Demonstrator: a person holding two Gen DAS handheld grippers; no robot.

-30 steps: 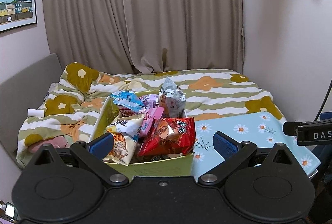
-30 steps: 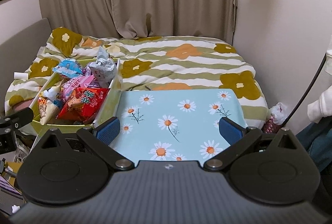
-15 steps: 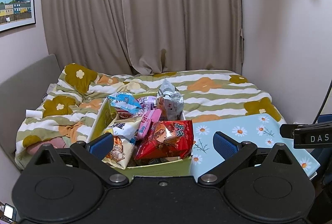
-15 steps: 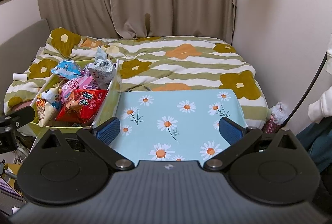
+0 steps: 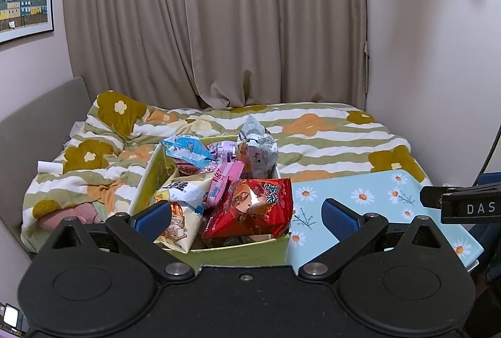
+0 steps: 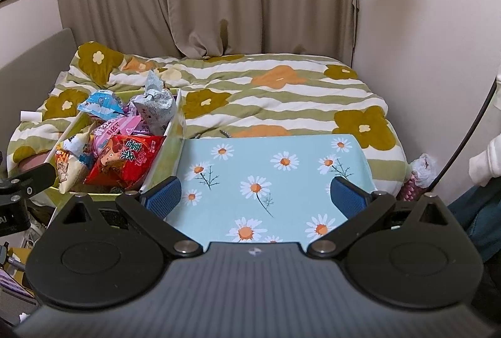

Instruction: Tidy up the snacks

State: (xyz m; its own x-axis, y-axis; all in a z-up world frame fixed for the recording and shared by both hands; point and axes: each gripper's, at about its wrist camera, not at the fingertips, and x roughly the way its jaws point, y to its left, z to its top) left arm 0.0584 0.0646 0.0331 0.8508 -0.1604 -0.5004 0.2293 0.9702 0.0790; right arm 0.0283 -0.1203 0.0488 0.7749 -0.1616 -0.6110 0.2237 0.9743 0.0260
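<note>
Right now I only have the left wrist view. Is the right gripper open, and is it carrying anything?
Observer: The right gripper is open, with nothing between its fingers.
Operator: It seems to face the daisy-print board. Is anything lying on the part that I can't see?
Observer: No. The daisy-print board shows only its printed daisies, right up to the near edge.
Operator: Is there anything beside the bed on the right?
Observer: Yes. A crumpled plastic bag sits low beside the bed's right corner.
</note>
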